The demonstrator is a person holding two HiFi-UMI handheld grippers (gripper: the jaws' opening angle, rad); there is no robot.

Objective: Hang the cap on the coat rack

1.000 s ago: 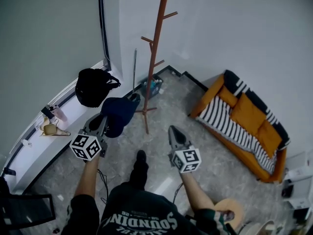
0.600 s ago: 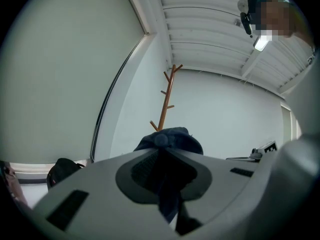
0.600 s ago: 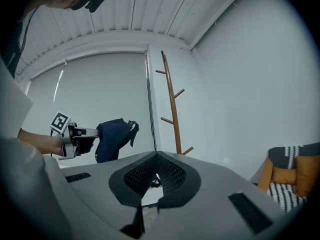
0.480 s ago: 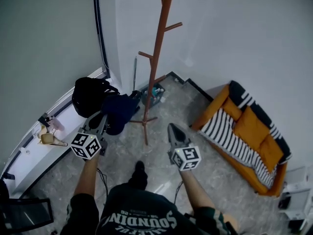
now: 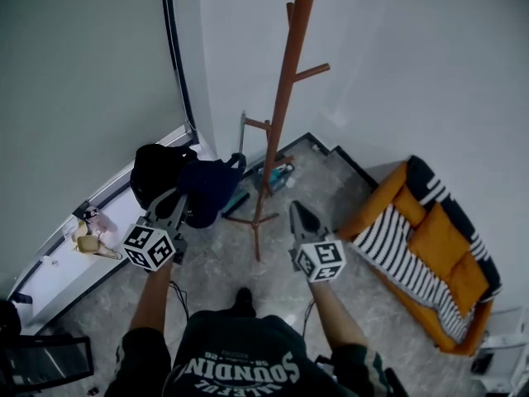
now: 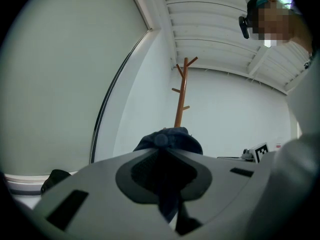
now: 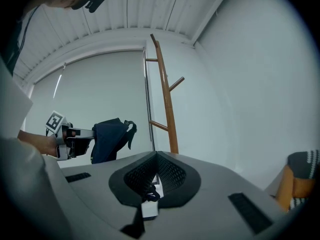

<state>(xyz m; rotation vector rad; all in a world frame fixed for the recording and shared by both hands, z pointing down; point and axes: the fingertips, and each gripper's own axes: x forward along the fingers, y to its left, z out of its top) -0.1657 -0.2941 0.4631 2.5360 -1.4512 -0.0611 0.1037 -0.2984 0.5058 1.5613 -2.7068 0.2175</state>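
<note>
The left hand-held gripper [image 5: 185, 198] is clamped on the dark blue cap [image 5: 211, 190], which juts past its jaw tips, crown out front, adjustment strap dangling on the far side. The coat rack [image 5: 285, 114] stands ahead of that hand-held gripper and off to its right, clear of the cap, not touching it. The right hand-held gripper [image 5: 296, 210] hovers empty, jaws pressed together, with the pole ahead of it and a little to its left.

Now the trouble spots. The grip looks like a pinch on soft fabric near the edge, so the cap may sag or slide out on the way up. If that happens, it lands on the floor [image 5: 273, 284]. The short lower peg [image 5: 257, 124] sits nearest, up and to the right of the cap. It is slim and angled upward, so the cap's opening has to arrive facing it; come in crown first and the cap probably just bumps off. The pole is thin on spindly feet, and a hard nudge could likely rock it. Let go before fabric sits over the peg, and it drops. A black bag [image 5: 153, 172] sits close behind the cap, and the strap might snag there.
</note>
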